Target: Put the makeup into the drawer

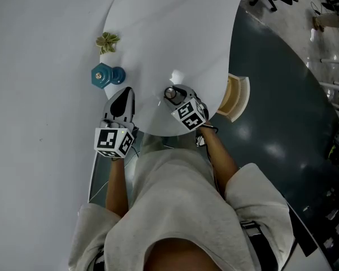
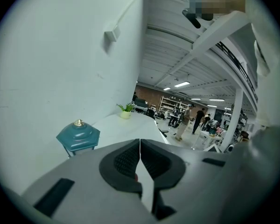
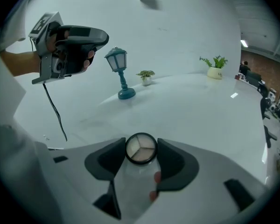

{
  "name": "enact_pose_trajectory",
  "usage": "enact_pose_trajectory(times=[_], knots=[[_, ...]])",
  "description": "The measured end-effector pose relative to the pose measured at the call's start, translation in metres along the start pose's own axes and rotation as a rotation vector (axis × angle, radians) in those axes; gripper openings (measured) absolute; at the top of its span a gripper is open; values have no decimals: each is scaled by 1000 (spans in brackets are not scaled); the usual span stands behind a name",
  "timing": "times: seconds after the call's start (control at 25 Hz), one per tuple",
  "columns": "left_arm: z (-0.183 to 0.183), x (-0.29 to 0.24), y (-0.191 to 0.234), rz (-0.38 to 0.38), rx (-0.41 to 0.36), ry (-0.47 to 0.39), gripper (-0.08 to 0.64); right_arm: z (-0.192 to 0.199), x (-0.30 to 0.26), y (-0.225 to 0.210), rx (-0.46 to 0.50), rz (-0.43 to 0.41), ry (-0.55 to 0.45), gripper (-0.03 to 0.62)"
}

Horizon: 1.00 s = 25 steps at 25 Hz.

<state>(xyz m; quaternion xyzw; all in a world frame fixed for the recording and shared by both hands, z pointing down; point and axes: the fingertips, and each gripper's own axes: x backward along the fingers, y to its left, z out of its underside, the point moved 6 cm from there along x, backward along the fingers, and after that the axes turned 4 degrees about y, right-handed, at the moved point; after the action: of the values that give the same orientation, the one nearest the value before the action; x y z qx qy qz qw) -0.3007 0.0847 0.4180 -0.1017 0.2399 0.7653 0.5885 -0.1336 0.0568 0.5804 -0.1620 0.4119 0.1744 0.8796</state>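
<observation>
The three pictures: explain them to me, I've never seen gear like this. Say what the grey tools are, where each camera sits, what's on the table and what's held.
A person holds two hand-worked grippers, each with two jaws and a marker cube. The head view looks down from the person's head; the other two views ride on the grippers and look along their jaws. The left gripper is shut and empty. The right gripper is closed on a round makeup compact. On the white table stand a teal lantern lamp and a small potted plant.
</observation>
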Motion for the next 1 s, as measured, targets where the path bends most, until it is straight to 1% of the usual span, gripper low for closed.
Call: enact_pose_trajectory(times=[0.12,0.28,0.44,0.6,0.68,0.84,1.0], knots=[[-2,-10,-6,40,-18,2,12,3,10,-7,-71,44,-51,210],[-7,-34,-33,111,-56,20,12,19,48,-38,-222,140,-150,210],[-10,-66,-75,198,-97,49,12,57,97,-83,-386,266,-220,210],[-9,-97,-117,310,-149,90,12,107,138,-114,-546,405,-247,210],[-9,-108,-138,350,-172,108,12,130,154,-125,-613,450,-253,210],[-5,-126,-170,390,-196,141,12,167,166,-143,-714,483,-245,210],[-1,-138,-182,396,-209,166,12,191,149,-160,-791,476,-219,210]])
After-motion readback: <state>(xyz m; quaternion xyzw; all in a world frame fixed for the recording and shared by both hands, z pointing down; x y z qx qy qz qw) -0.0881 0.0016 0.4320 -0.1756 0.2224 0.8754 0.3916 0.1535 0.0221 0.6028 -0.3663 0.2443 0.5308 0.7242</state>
